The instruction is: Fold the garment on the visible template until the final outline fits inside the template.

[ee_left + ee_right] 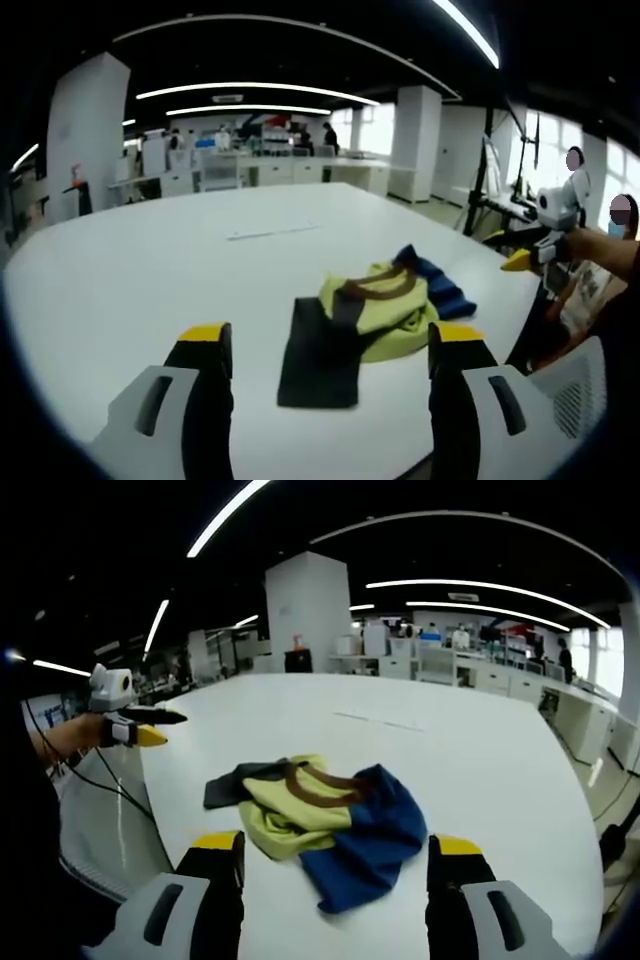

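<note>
A crumpled garment (385, 300) lies on the white table (150, 260), near its edge. It is yellow-green with a brown collar, a dark grey part (320, 350) and a blue part (440, 285). My left gripper (330, 338) hovers open just short of the grey part, with nothing between its jaws. In the right gripper view the same garment (320, 815) lies ahead of my open right gripper (335, 852), its blue part (370, 840) nearest. Each gripper also appears in the other's view: the right gripper (535, 255) and the left gripper (140, 730), both held above the table edge.
A thin pale strip (272, 231) (378, 721) lies on the table beyond the garment. A person's arm (610, 265) and a white mesh surface (570, 385) are at the table edge. Desks, pillars and people stand far behind.
</note>
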### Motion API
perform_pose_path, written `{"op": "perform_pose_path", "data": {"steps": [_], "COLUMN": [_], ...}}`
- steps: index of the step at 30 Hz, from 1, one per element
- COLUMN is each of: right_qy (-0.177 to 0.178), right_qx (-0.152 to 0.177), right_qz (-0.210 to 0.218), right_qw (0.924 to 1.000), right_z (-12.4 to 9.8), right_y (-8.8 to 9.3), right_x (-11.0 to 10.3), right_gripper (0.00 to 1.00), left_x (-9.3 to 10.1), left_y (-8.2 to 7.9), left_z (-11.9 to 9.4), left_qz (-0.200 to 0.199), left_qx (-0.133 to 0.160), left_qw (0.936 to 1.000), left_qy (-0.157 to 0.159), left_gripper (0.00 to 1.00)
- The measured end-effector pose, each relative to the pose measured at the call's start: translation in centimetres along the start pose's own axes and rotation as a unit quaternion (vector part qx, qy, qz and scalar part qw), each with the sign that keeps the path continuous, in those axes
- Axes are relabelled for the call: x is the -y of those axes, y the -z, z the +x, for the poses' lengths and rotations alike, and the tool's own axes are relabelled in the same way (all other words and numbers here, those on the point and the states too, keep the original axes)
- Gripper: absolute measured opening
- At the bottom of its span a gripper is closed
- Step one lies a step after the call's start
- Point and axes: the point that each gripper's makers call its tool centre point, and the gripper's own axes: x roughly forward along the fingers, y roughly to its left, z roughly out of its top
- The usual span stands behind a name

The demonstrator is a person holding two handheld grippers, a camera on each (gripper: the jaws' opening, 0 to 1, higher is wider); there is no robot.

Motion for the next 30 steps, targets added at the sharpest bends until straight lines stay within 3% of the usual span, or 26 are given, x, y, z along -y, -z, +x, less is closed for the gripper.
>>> {"op": "perform_pose_path", "data": {"steps": [8, 30], "right_qy": [0.004, 0.005], "right_qx": [0.004, 0.003], "right_qz": [0.000, -0.002], "right_qw": [1.0000, 1.0000], "right_z": [0.1, 1.0], "right_y": [-0.1, -0.2], "right_x": [0.2, 1.3], "right_gripper": [0.62, 0.48], "left_x": [-0.1, 0.8], "left_y": [0.1, 0.2], "left_z": [0.1, 1.6], "left_qz": [0.001, 0.002], "left_qx": [-0.002, -0.007], "left_qw": [1.0000, 0.9996], "left_qy": [0.004, 0.027], "left_gripper": [0.74, 0.63]}}
